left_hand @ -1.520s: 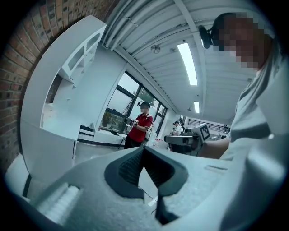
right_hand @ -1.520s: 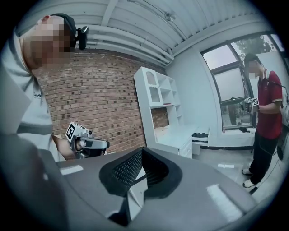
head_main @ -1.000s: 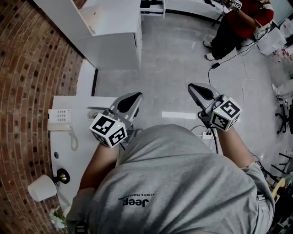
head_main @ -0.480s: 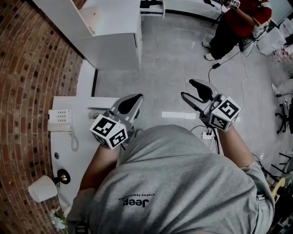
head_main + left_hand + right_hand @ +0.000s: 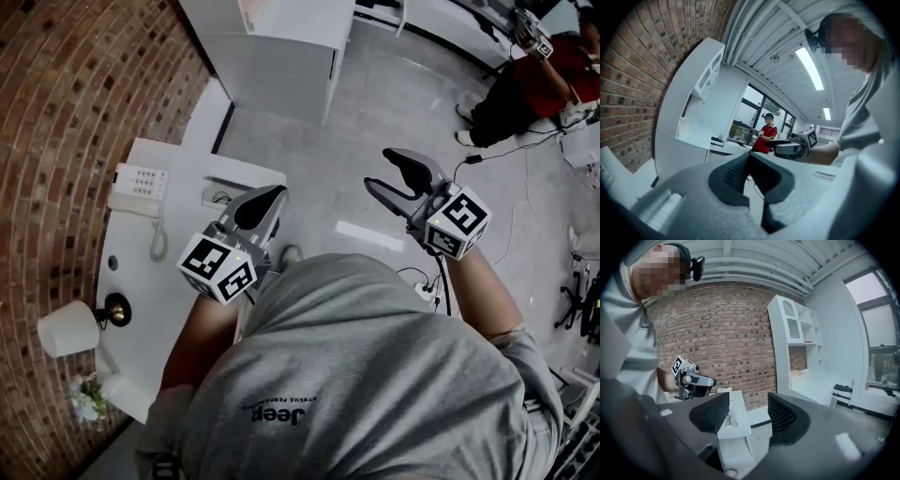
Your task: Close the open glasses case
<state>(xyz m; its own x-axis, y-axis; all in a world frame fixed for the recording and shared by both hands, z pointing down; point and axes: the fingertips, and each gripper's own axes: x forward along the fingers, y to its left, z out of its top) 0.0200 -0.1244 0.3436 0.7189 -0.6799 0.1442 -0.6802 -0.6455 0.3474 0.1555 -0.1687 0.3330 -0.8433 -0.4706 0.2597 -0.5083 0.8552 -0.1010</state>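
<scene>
Glasses case: can't be made out in any view. A small grey item (image 5: 217, 195) lies near the far right corner of the bench (image 5: 178, 281), too small to identify.

Left hand-held gripper (image 5: 274, 195): jaws pressed together, nothing between them, held over the bench's right edge and pointing away from the person.

Right hand-held gripper (image 5: 378, 170): jaws spread and have just been opening, nothing between them. It is held over the grey floor (image 5: 375, 103), well apart from the bench.

On the bench there is a white telephone (image 5: 136, 186) near the far left, by the brick wall (image 5: 56, 112). A white lamp (image 5: 66, 328) and small flowers (image 5: 86, 398) sit at the near left end. A white cabinet (image 5: 281, 47) stands beyond the bench. A person in a red top (image 5: 544, 84) stands far off at the upper right.
</scene>
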